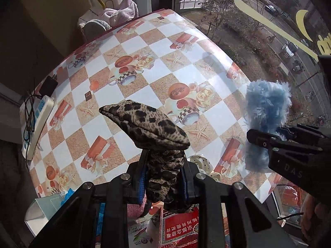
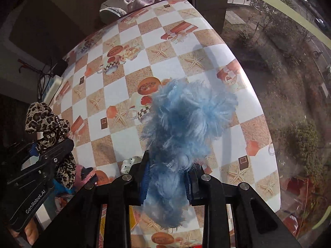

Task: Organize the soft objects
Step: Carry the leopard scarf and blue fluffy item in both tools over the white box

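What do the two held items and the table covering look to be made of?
Leopard-print item, held in the left gripper: thin woven or knit fabric, matte, gathered into soft folds; likely a scrunchie.
Blue fluffy item, held in the right gripper: long-pile faux fur or plush, with loose shaggy fibres.
Tablecloth: probably printed vinyl or oilcloth, smooth with a faint sheen.

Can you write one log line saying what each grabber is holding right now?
left gripper: shut on leopard-print scrunchie | right gripper: shut on blue fluffy scrunchie | both held above checkered table
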The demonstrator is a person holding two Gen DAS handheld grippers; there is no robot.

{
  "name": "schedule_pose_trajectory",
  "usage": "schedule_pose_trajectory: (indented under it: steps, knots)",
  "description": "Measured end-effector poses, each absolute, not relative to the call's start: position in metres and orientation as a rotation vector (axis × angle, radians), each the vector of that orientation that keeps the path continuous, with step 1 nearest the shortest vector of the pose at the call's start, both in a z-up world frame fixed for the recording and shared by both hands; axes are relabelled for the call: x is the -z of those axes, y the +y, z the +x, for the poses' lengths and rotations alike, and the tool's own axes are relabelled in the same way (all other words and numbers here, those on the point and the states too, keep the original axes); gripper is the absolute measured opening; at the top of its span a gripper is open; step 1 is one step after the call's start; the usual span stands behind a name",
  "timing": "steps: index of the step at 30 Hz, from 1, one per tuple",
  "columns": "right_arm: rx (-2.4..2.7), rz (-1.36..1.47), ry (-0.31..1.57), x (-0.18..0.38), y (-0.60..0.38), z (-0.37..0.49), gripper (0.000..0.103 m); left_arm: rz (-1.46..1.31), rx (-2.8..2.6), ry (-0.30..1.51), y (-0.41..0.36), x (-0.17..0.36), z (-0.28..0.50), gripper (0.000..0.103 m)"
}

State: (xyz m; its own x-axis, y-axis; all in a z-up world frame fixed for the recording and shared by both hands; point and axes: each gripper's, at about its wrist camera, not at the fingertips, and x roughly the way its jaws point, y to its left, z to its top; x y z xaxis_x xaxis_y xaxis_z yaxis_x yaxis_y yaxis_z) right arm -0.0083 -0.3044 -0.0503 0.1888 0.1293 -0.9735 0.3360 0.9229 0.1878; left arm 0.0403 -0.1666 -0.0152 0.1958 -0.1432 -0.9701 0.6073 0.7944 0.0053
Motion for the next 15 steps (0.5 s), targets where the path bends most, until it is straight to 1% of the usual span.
schedule_pose_trajectory:
  steps: [8, 15]
  knots:
    - [0.268, 0.335, 1.389, 0.022, -0.305, -0.073, 0.03, 0.533, 0.794, 1.189, -0.197, -0.024, -0.041, 0.029]
    - [0.296, 0.312, 1.422, 0.013, -0.29, -0.124, 0.03, 0.64, 0.969, 1.17, -0.187, -0.033, -0.106, 0.029]
